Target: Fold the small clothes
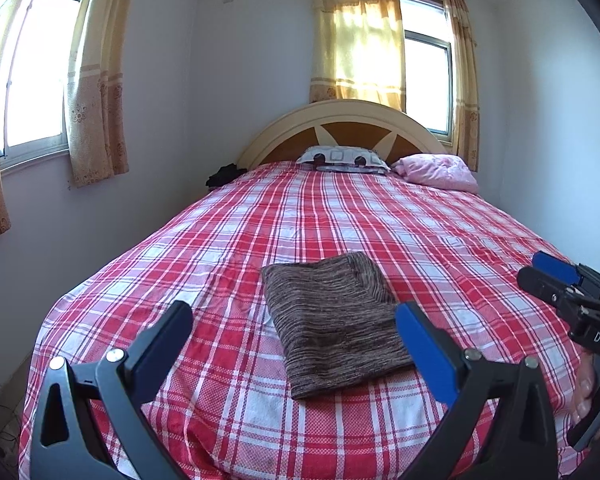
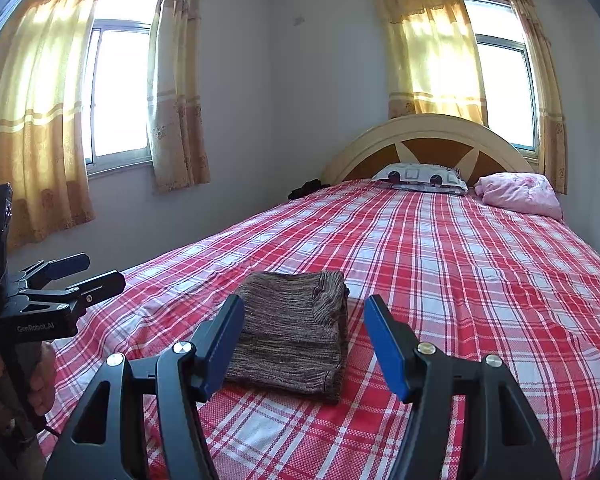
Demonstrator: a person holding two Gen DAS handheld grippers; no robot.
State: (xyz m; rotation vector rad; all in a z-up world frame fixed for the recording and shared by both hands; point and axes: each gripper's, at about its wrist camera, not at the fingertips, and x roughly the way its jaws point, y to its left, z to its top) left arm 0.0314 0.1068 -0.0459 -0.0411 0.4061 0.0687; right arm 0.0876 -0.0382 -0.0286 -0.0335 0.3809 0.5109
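Observation:
A folded brown striped knit garment (image 1: 332, 320) (image 2: 292, 332) lies flat on the red-and-white plaid bedspread (image 1: 340, 216) (image 2: 460, 264), near the foot of the bed. My left gripper (image 1: 294, 312) hovers just short of it, jaws wide open and empty; from the right wrist it shows at the far left (image 2: 100, 270). My right gripper (image 2: 305, 304) is also open with nothing between its blue pads (image 2: 384, 340), the garment lying just beyond its tips. From the left wrist it appears at the right edge (image 1: 544, 272), above the bedspread and apart from the garment.
A patterned pillow (image 1: 344, 158) and a bundled pink blanket (image 1: 440, 172) lie by the arched headboard (image 1: 340, 120). A dark item (image 1: 224, 174) sits off the bed's far left corner. Curtained windows (image 2: 116, 80) line the walls. A hand (image 2: 40, 380) holds the left gripper's handle.

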